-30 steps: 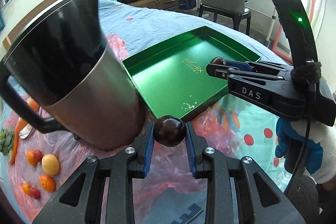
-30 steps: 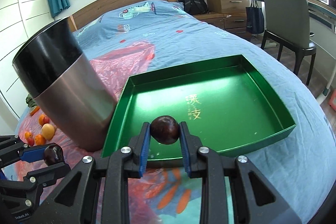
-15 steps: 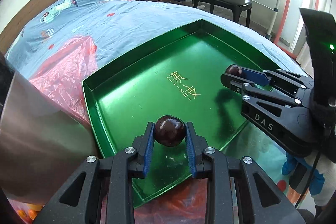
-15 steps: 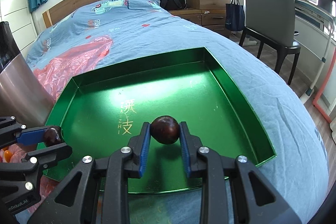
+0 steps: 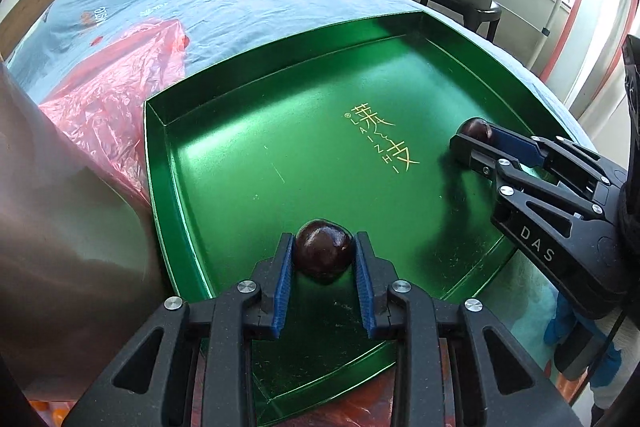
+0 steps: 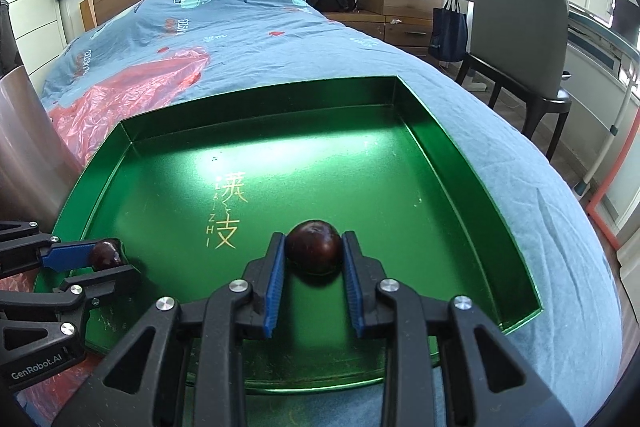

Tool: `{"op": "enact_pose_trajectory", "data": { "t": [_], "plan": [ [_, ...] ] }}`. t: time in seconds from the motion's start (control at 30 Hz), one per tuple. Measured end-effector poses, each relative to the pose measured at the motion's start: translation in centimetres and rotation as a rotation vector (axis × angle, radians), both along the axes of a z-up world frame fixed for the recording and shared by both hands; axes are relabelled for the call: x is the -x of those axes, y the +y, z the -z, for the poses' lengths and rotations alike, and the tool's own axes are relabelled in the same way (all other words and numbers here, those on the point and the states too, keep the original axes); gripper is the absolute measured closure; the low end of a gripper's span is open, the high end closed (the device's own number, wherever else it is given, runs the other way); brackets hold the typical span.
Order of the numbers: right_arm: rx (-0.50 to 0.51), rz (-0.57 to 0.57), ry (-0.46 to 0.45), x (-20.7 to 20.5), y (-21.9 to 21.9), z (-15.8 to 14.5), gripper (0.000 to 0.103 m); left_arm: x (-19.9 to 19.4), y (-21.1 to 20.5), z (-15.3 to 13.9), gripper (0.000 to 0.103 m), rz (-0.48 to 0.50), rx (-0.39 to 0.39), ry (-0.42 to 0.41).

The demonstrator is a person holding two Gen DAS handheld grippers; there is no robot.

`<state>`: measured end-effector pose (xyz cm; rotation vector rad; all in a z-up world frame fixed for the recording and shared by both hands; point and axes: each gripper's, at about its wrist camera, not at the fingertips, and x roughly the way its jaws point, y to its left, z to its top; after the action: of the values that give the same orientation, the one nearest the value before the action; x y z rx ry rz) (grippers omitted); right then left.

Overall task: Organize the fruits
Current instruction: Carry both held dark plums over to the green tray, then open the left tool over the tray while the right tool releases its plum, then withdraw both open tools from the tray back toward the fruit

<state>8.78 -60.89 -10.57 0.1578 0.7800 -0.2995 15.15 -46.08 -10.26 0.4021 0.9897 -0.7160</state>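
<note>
Both grippers now over green tray (image 5: 160, 115), steel pot slid off to left. Left gripper (image 5: 324, 259) clamps dark plum (image 5: 323, 253); right gripper (image 6: 314, 253) clamps second plum (image 6: 314, 246). I judge release into tray next.

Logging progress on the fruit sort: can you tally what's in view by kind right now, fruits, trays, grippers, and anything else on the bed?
Dark red fruits: 2, one in the left gripper, one in the right gripper
Green tray: 1
Grippers: 2, both over the tray
Metal cup: 1
Red plastic sheet: 1
Total: 7
</note>
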Motion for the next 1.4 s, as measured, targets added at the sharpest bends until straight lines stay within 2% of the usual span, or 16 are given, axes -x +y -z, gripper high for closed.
{"op": "enact_pose_trajectory", "data": {
  "t": [0.1,0.17,0.2,0.23,0.3,0.4,0.63,0.9,1.0,1.23,1.4],
  "plan": [
    [0.012,-0.004,0.012,-0.2,0.2,0.0,0.062,-0.1,0.1,0.0,0.077,-0.003,-0.003,0.003],
    [0.016,-0.011,0.021,-0.4,0.3,0.0,0.05,0.0,0.1,-0.1,0.077,-0.005,-0.011,-0.005],
    [0.019,-0.012,0.024,-0.4,0.3,-0.1,0.033,0.1,0.1,-0.2,0.077,-0.003,-0.017,-0.014],
    [0.021,-0.011,0.027,-0.4,0.3,-0.2,0.021,0.2,0.1,-0.4,0.077,0.0,-0.022,-0.024],
    [0.02,-0.008,0.022,-0.2,0.3,-0.5,0.019,0.4,0.2,-0.8,0.074,0.005,-0.027,-0.044],
    [0.012,-0.002,0.001,0.4,0.4,-1.3,0.009,0.7,0.3,-1.7,0.069,0.008,-0.02,-0.064],
    [0.016,0.012,-0.032,2.1,1.0,-3.9,0.008,2.1,1.5,-4.2,0.055,0.02,-0.002,-0.102],
    [-0.004,0.016,-0.068,5.1,3.2,-6.5,0.008,5.0,4.9,-6.9,0.051,0.029,0.044,-0.095],
    [-0.019,0.004,-0.082,6.4,4.5,-7.3,0.008,6.1,6.6,-7.4,0.048,0.023,0.048,-0.083],
    [-0.043,-0.036,-0.111,8.7,8.4,-8.7,0.008,8.7,11.2,-8.0,0.033,-0.009,0.037,-0.072],
    [-0.054,-0.063,-0.117,10.2,10.9,-9.4,0.008,10.5,14.0,-8.3,0.033,-0.044,0.017,-0.095]
  ]
}}
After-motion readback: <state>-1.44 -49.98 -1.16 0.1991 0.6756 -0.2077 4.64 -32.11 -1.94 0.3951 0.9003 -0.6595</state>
